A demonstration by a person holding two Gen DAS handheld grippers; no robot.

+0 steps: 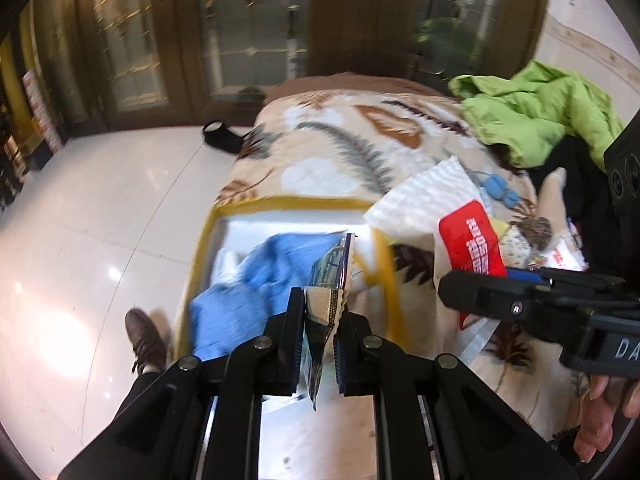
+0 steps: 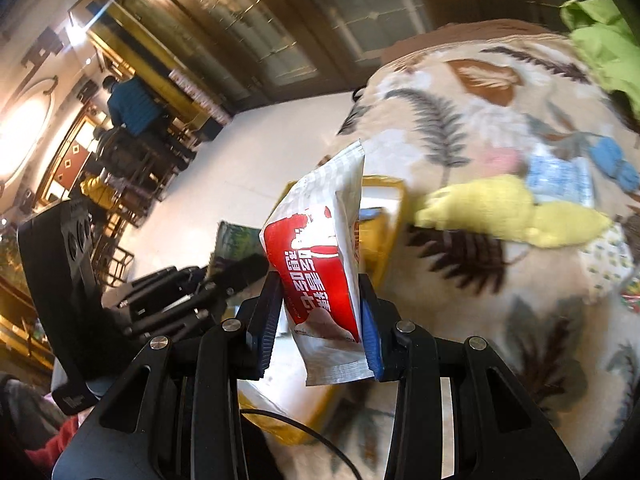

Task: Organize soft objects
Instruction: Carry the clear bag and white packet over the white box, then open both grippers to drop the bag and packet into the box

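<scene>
Both grippers loaded. Left gripper (image 1: pixel 320 320) is clamped on a crinkly foil snack packet (image 1: pixel 330 280), green-printed with a silver inside, pinched near its lower part so the top stands up between the black fingers. It hangs over a yellow-rimmed storage box (image 1: pixel 288 202) with a white interior, where a blue cloth (image 1: pixel 256 292) lies bunched inside.

Right gripper (image 2: pixel 320 320) is closed on a red-and-white snack bag (image 2: pixel 320 264); blue-padded fingers press both sides and the bag sticks up tilted left. In the left wrist view this gripper comes in from the right with the same bag, just beside the box's right rim.

Box sits on a leaf-print blanket (image 1: pixel 340 144). Still on the blanket: a yellow plush toy (image 2: pixel 508 210), a pale blue packet (image 2: pixel 560 178) touching it, a blue soft item (image 2: pixel 616 164) and a lime green jacket (image 1: pixel 536 108) at the far right. White tiled floor (image 1: pixel 100 232) to the left, with a brown shoe (image 1: pixel 144 338) beside the blanket edge. Both frames motion-blurred.
</scene>
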